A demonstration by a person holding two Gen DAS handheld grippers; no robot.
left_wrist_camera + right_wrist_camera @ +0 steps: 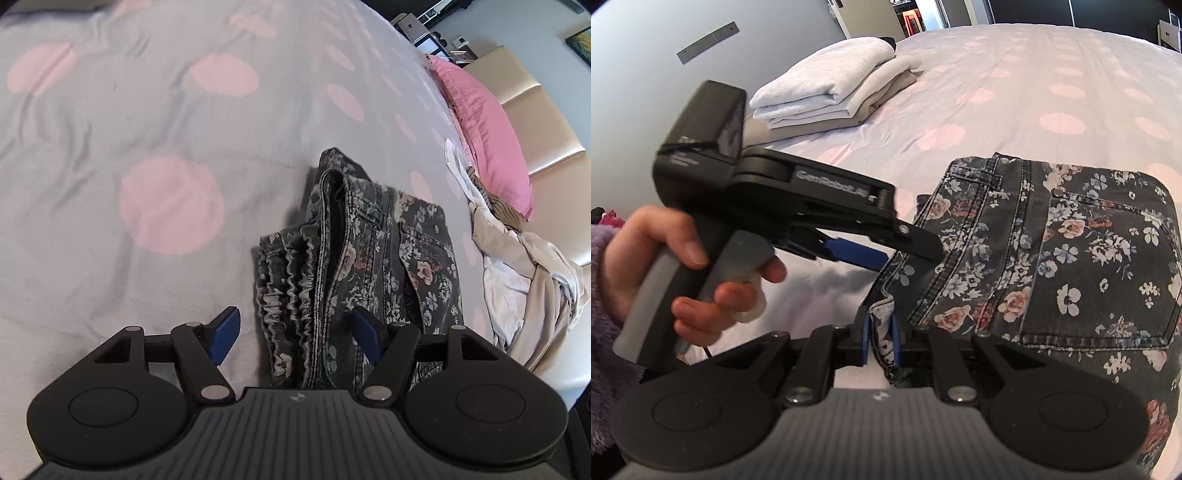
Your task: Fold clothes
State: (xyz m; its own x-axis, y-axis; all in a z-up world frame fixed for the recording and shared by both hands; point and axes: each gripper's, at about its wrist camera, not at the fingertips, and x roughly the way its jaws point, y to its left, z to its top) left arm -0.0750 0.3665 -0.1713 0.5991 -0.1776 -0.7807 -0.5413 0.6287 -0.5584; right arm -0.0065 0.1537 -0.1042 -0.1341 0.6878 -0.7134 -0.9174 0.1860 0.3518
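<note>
Left wrist view only: pink pillow point(487, 136), unfolded pile point(524, 280) at the bed point(110, 240) edge. Right wrist view only: folded stack point(834, 85), a hand point(665, 277) on the left gripper's handle. Jeans point(354, 266), dark floral denim, lie folded on the bed, back pocket up, waistband edge bunched. Left gripper point(295, 332) jaws wide apart, straddling the jeans' edge, pads not pressing. Right gripper point(881, 332) clamped tight on a jeans corner.
</note>
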